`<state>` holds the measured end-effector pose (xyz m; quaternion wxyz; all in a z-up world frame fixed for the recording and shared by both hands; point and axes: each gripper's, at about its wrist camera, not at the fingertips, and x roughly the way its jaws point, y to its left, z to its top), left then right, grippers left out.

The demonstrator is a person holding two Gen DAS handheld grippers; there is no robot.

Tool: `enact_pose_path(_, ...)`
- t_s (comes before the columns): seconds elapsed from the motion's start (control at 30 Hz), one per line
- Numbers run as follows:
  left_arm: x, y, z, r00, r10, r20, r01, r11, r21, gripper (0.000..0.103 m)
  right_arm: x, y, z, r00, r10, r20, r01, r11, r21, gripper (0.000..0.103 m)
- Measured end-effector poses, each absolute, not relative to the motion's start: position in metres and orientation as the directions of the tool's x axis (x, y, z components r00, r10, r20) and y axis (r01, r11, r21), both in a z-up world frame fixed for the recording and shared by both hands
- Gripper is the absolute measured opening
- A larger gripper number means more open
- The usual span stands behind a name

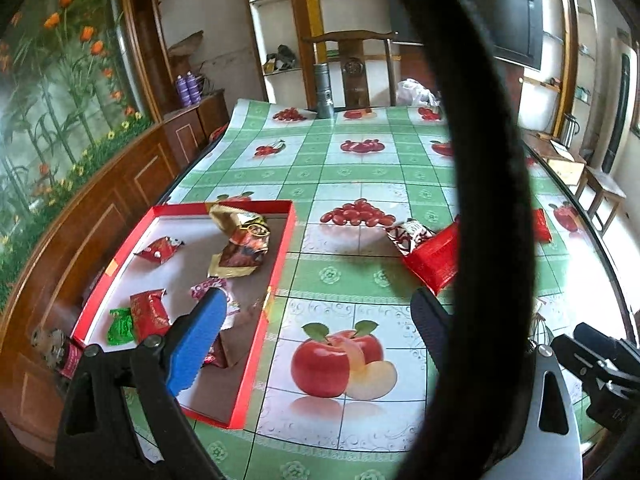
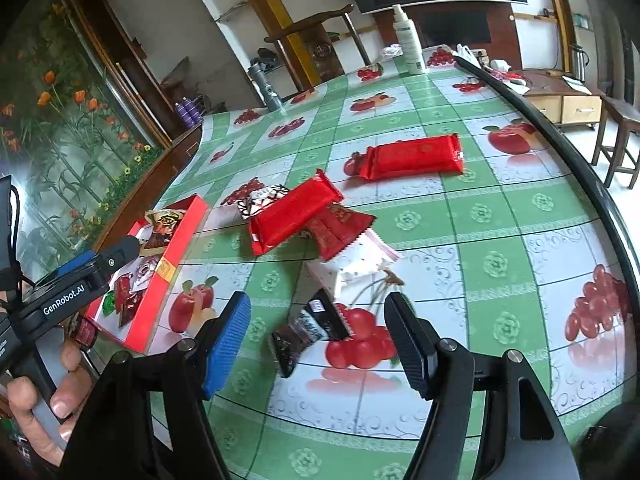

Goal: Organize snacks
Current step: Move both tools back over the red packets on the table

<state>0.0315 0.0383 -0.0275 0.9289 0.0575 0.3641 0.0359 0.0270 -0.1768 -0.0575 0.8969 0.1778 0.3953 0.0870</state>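
Observation:
A shallow red box (image 1: pixel 280 256) at the table's left edge holds several wrapped snacks, among them a gold and red packet (image 1: pixel 242 246). My left gripper (image 1: pixel 320 320) is open and empty, its blue finger (image 1: pixel 198 340) over the box's near end. In the right wrist view the box (image 2: pixel 176 256) is at left. My right gripper (image 2: pixel 320 332) is open around a small dark snack packet (image 2: pixel 308 330) lying on the table. Beyond it lie a white packet (image 2: pixel 354 264), a red packet (image 2: pixel 340 228) and two long red bars (image 2: pixel 292 210) (image 2: pixel 412 158).
The table has a green fruit-print cloth (image 1: pixel 352 164). A grey flask (image 1: pixel 324 90), a white spray bottle (image 2: pixel 408 40) and a wooden chair (image 1: pixel 354 68) stand at the far end. A thick black cable (image 1: pixel 484 200) hangs across the left wrist view. Wooden cabinets line the left.

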Motion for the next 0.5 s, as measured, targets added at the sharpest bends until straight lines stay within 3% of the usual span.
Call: enact_pose_path(0.5,0.05,0.028,-0.065,0.627,0.059,-0.777,0.063,0.99,0.126,0.093,0.033,-0.182,-0.067,0.655,0.269,-0.706,0.0,0.935,0.356,0.069)
